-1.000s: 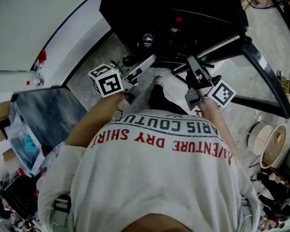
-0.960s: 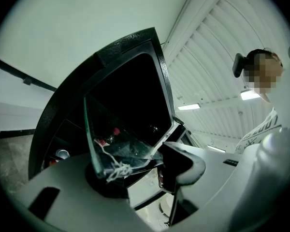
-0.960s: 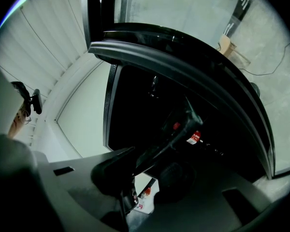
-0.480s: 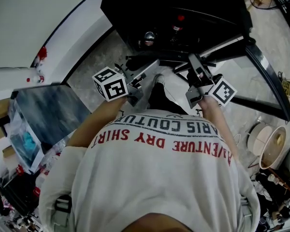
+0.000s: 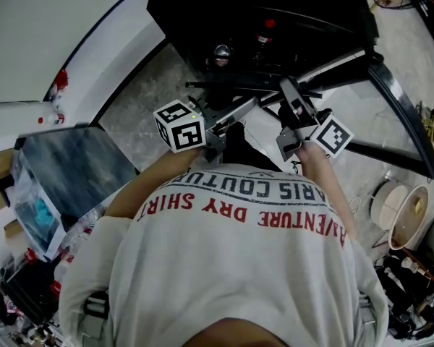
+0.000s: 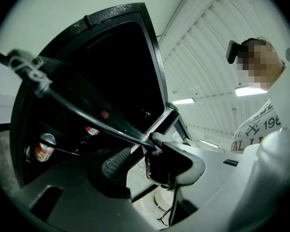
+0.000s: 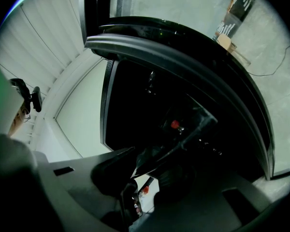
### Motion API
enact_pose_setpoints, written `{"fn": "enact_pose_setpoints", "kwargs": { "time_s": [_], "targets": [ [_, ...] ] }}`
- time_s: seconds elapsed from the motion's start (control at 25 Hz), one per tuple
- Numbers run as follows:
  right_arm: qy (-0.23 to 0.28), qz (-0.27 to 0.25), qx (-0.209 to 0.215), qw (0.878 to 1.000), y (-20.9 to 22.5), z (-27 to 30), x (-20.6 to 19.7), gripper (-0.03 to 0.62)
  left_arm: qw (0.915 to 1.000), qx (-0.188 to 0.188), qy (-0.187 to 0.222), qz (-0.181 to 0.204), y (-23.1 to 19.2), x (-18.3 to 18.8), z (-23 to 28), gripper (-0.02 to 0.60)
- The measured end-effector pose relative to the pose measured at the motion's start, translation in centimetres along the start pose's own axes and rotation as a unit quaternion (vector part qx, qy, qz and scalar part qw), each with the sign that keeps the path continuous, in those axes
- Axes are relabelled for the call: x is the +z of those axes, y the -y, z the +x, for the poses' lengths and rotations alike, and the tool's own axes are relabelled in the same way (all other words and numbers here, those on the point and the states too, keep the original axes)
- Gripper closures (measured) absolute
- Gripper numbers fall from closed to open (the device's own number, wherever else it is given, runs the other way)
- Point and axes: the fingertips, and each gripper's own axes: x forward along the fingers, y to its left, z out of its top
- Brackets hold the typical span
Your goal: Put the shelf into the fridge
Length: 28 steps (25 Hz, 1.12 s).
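Shelf edge at open fridge mouth

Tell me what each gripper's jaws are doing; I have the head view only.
Observer: In its own view the right gripper is shut on the shelf at its dark edge.
Operator: Now the left.
Observer: The left gripper has its jaws wide apart; neither pad presses the shelf.
Operator: Describe that can in the fridge.
Observer: The can carries a red label; you see only its top.
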Motion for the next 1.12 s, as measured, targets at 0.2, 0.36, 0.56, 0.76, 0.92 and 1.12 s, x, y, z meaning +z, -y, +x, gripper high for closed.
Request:
{"fn": "enact_pose_setpoints", "kwargs": {
  "time_s": [0.2,0.36,0.56,0.76,0.92,1.12],
  "targets": [
    [0.000,0.007,-0.003,1.000,0.3,-0.1,-0.2,0.491,0.9999,0.006,0.006,0.006,-0.1,0.2,0.4,0.409],
    [-0.002,0.004,0.000,1.000,0.1,-0.1,-0.3,0.493,0.9994,0.029,0.009,0.015,-0.5,0.4,0.3,0.460],
    [-0.005,0.001,-0.001,1.000,0.3,-0.1,-0.4,0.491,0.9991,0.038,0.005,0.016,-0.8,0.3,0.4,0.466],
    [-0.016,-0.006,0.005,1.000,0.2,0.0,-0.3,0.476,0.9990,0.040,0.006,0.018,-0.9,0.4,0.5,0.468],
    [-0.025,-0.010,0.011,1.000,-0.2,0.2,-0.4,0.451,0.9990,0.042,0.007,0.016,-1.2,0.7,0.5,0.469],
    [-0.039,-0.024,0.013,0.999,-0.5,0.3,-0.7,0.421,0.9989,0.045,0.008,0.012,-1.6,1.0,0.7,0.468]
  ]
}}
